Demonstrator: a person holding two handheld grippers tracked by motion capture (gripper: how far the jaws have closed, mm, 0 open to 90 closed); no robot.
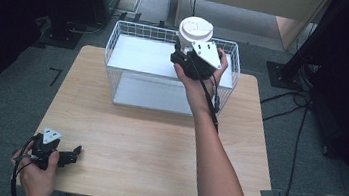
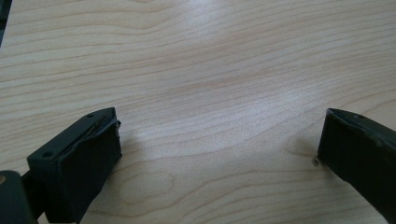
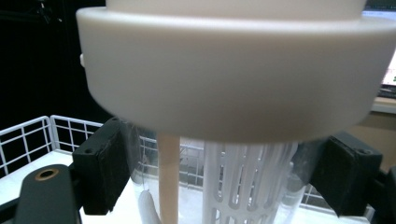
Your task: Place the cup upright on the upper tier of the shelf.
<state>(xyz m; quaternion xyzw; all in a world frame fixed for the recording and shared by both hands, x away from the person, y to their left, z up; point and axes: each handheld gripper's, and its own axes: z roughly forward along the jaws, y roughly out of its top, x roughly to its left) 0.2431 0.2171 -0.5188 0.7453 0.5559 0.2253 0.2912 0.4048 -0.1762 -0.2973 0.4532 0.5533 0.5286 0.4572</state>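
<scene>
White-lidded clear plastic jug sits clamped in my right gripper above the white wire basket. From the right gripper view I make out its slotted white insert, hidden from above. My left gripper rests wide open, empty, on the wooden table.

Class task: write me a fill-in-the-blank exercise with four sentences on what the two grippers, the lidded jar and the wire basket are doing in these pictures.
1. The right gripper is shut on a clear jar with a ____ lid.
2. The jar is held above the white wire ____ at the table's far side.
3. The left gripper has its jaws ____, with nothing between them.
4. The basket stands on a ____ table.

Missing words: white; basket; open; wooden
</scene>
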